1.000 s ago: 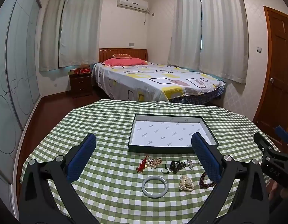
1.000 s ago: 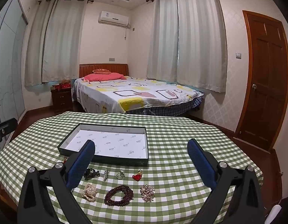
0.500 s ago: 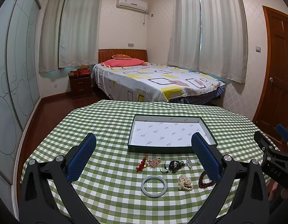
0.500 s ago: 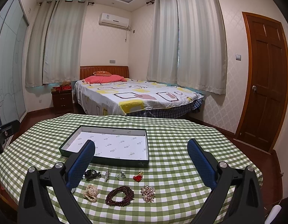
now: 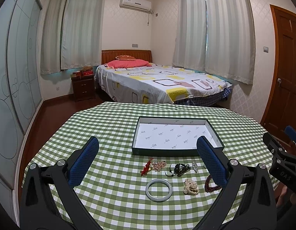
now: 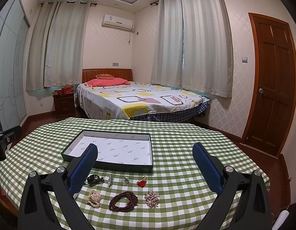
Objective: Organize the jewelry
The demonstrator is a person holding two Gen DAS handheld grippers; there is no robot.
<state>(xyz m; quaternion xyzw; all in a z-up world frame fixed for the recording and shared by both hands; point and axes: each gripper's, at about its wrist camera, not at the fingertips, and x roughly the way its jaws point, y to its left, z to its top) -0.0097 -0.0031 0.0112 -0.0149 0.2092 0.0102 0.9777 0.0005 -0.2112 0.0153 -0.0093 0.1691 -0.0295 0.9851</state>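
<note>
An empty dark green tray (image 5: pixel 136 134) with a white printed lining stands on the green checked table; it also shows in the right wrist view (image 6: pixel 150 153). In front of it lie loose pieces: a pale jade bangle (image 5: pixel 159 190), a red knot charm (image 5: pixel 146 169), a pearl bracelet (image 5: pixel 190 186) (image 6: pixel 93 198), a dark red bead bracelet (image 6: pixel 123 201), a black cord piece (image 6: pixel 94 179), a ring (image 6: pixel 124 181), a red heart charm (image 6: pixel 141 182) and a crystal cluster (image 6: pixel 151 195). My left gripper (image 5: pixel 148 157) and right gripper (image 6: pixel 144 163) are both open, empty, above the table's near side.
The table (image 5: pixel 109 126) has a green checked cloth. Beyond it are a bed (image 5: pixel 157 84), a nightstand (image 5: pixel 83 88), curtained windows and a wooden door (image 6: pixel 272 88) on the right. The right gripper's body shows at the right edge of the left wrist view (image 5: pixel 282 164).
Both views have tilted slightly upward and drawn back a little; the jewelry and tray sit a bit lower in frame. Nothing on the table has moved.
</note>
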